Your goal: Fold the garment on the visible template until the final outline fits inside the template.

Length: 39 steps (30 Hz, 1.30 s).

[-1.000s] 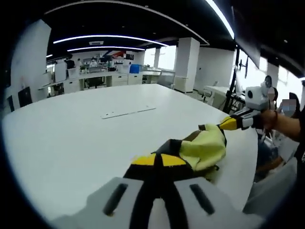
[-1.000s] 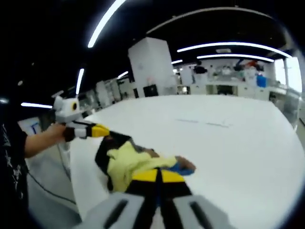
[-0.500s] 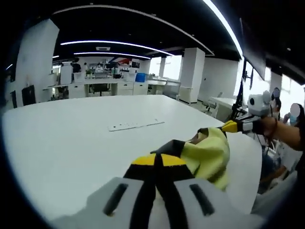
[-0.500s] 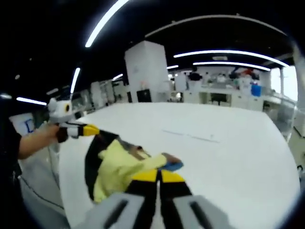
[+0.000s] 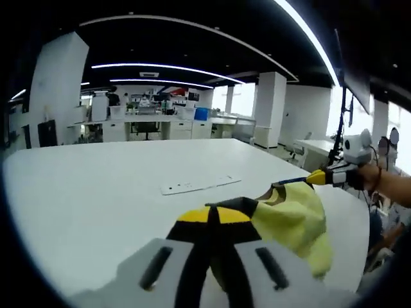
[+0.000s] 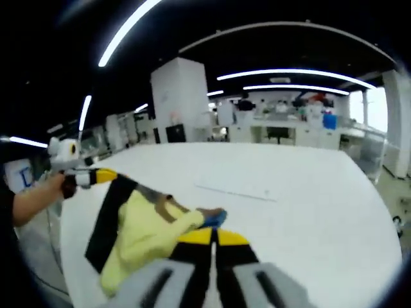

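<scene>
A yellow garment (image 5: 292, 218) with black trim hangs stretched between both grippers above the white table (image 5: 96, 192). My left gripper (image 5: 215, 212) is shut on one black edge of it; from the right gripper view it (image 6: 103, 175) appears at the left, held by a hand (image 6: 32, 200). My right gripper (image 6: 212, 233) is shut on the other end of the garment (image 6: 138, 231), beside a blue patch (image 6: 215, 218). In the left gripper view the right gripper (image 5: 316, 178) pinches the far corner. Part of the cloth is hidden behind the jaws.
A thin flat strip (image 5: 196, 185) lies in the table top ahead, also seen as the strip (image 6: 234, 190). White columns (image 6: 180, 102), desks and people stand far behind. The table edge runs near the person's arm (image 5: 385, 186).
The garment has come up off the table and spread wider between the two grippers. Both views have shifted, with the other gripper farther out.
</scene>
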Each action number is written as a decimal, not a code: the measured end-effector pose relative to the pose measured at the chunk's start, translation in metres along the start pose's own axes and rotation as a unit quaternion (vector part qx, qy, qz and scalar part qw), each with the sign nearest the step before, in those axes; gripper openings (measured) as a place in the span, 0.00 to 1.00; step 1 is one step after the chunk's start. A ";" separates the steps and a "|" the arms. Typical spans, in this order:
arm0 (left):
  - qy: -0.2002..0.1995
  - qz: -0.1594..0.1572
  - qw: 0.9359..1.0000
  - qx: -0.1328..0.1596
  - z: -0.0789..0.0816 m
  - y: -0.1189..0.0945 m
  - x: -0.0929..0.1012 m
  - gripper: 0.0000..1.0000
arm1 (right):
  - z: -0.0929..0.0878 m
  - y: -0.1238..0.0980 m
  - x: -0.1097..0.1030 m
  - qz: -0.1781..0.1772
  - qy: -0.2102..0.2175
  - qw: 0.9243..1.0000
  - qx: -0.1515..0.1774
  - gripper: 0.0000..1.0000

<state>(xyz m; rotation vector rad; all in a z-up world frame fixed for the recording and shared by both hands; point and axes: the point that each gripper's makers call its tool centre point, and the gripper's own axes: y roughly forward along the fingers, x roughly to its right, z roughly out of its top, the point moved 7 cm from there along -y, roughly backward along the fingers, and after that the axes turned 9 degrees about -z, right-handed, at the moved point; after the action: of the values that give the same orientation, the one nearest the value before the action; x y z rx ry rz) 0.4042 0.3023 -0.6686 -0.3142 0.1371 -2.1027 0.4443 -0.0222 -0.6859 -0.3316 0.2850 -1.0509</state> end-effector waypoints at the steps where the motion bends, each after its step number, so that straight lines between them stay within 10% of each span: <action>1: -0.002 0.006 1.000 0.000 0.000 0.004 -0.004 0.00 | 0.002 0.005 0.001 -0.004 0.003 1.000 0.000 0.00; 15: -0.043 0.057 0.997 -0.004 -0.025 0.055 -0.052 0.00 | -0.001 0.067 0.028 -0.059 0.047 0.997 -0.002 0.00; 24: -0.060 0.080 0.993 -0.058 -0.054 0.085 -0.081 0.00 | -0.028 0.105 0.047 -0.086 0.061 0.993 -0.045 0.00; 39: -0.027 0.099 0.988 -0.115 -0.079 0.102 -0.089 0.00 | -0.048 0.132 0.055 -0.086 0.092 0.989 -0.076 0.00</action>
<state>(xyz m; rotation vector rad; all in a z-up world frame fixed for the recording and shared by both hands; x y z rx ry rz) 0.5101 0.3220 -0.7822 -0.4757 0.3648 -1.8823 0.5571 -0.0168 -0.7860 -0.4028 0.5101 -1.2363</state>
